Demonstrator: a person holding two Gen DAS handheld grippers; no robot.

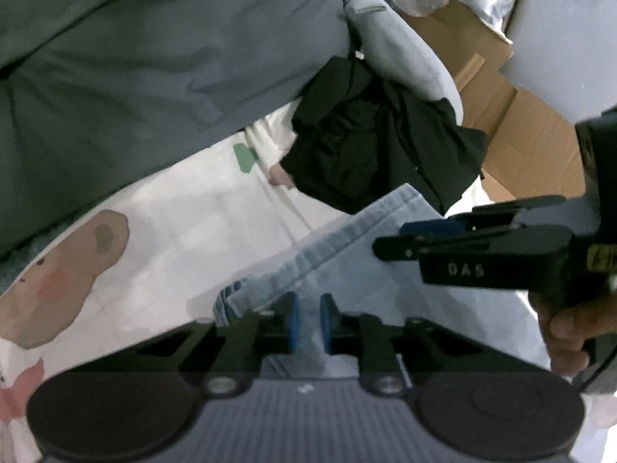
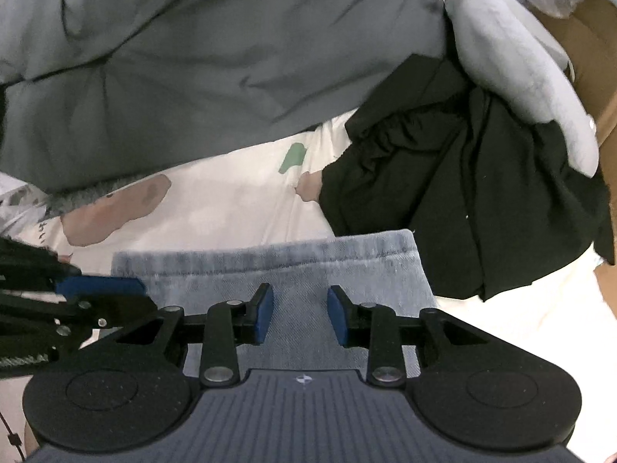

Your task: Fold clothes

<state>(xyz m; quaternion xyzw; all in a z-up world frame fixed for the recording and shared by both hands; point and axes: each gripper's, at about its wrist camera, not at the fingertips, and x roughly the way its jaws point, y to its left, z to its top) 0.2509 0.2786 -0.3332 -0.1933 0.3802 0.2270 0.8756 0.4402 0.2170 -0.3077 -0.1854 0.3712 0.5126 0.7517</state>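
Both my grippers over the folded light-blue jeans on the bed.

My left gripper [image 1: 309,322] has its blue pads nearly together with a ridge of the jeans [image 1: 347,247] running up between them, so I read it as pinched on the denim (the cloth is blurred there). My right gripper [image 2: 300,314] stands with its pads clearly apart above the flat denim [image 2: 270,270], gripping nothing; in the left view it [image 1: 389,241] reaches in from the right, held by a hand [image 1: 567,332]. The jeans lie on a white sheet [image 1: 185,231] printed with a brown cartoon animal [image 1: 65,274]. Just beyond their far edge sits a crumpled black garment [image 2: 462,200], with a pale grey plush [image 2: 516,77] lying over it. A dark grey-green duvet [image 2: 193,69] fills the back, and a cardboard box [image 1: 501,115] stands at the right.
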